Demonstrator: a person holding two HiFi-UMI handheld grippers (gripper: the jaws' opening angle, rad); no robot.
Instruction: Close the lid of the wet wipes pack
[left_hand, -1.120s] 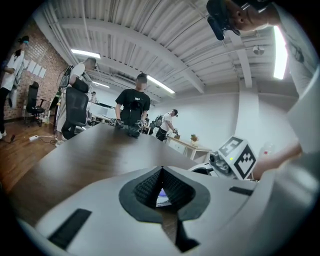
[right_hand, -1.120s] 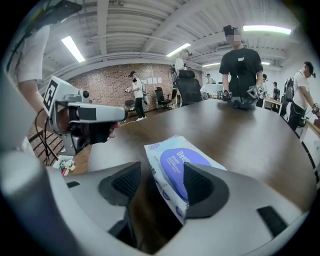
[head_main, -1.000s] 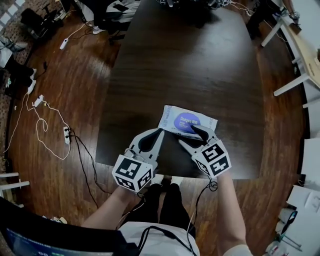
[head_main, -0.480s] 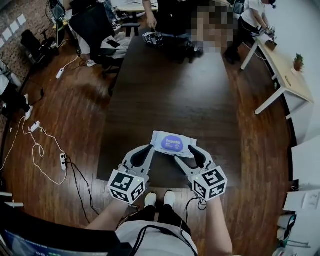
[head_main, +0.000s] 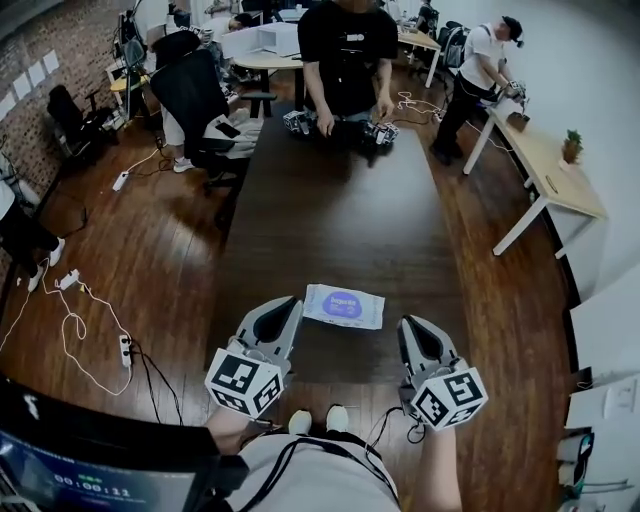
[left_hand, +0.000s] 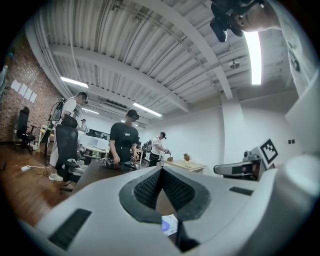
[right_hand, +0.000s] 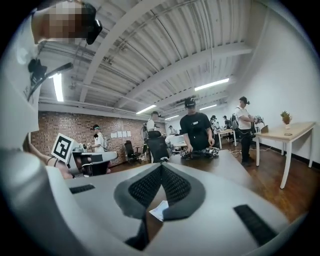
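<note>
Table (head_main: 340, 220): one wipes pack (head_main: 343, 306), seemingly closed

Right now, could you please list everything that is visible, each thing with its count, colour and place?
wet wipes pack: one, white with blue oval lid, near end of the table, held by neither gripper
table: one, dark brown, centre
devices: small cluster, grey and black, far end of the table
person in black shirt: one, standing at the table's far end
person in white shirt: one, upper right, by the desk
desk: one, pale wood, right
potted plant: one, green, on the desk
office chair: one, black, left of the table's far end
power strip: one, white, on the floor, left
left hand-held gripper: one, grey, lower left, jaws together, empty
right hand-held gripper: one, grey, lower right, jaws together, empty
</note>
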